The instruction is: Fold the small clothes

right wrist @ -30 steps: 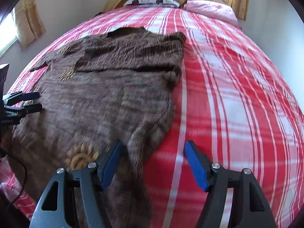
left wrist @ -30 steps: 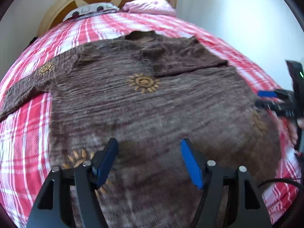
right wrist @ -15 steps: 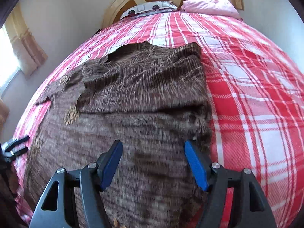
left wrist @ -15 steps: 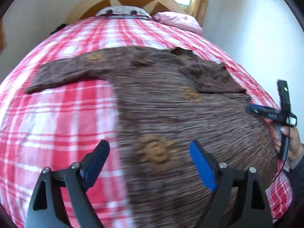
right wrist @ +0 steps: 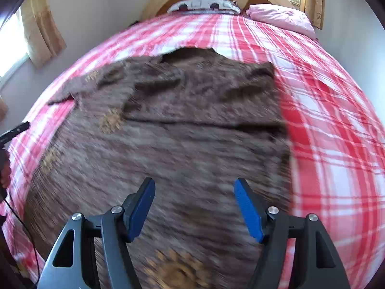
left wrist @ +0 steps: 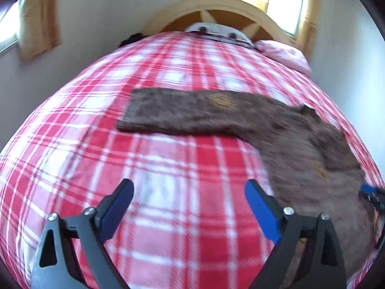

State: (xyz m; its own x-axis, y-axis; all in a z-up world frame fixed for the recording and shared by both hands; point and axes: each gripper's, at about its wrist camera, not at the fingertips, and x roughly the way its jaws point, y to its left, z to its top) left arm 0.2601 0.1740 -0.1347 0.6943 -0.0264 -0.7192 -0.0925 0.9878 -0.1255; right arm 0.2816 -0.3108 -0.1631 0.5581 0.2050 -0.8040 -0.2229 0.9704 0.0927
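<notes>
Sweater (right wrist: pixel 182 149) blurred, hem cut off below.

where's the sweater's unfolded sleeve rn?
In the left wrist view, the outstretched sleeve lies flat on the plaid bedspread, ahead of the open left gripper, its cuff pointing left.

This is a bedroom in a home. A bed (right wrist: pixel 336 110) spread with a red-and-white plaid cover fills the room, backed by an arched wooden headboard (left wrist: pixel 216 7), with a pink pillow (right wrist: pixel 281 16) at its head. Yellow curtains (right wrist: pixel 43 36) hang at bright windows (left wrist: pixel 291 2) in plain pale walls.
</notes>
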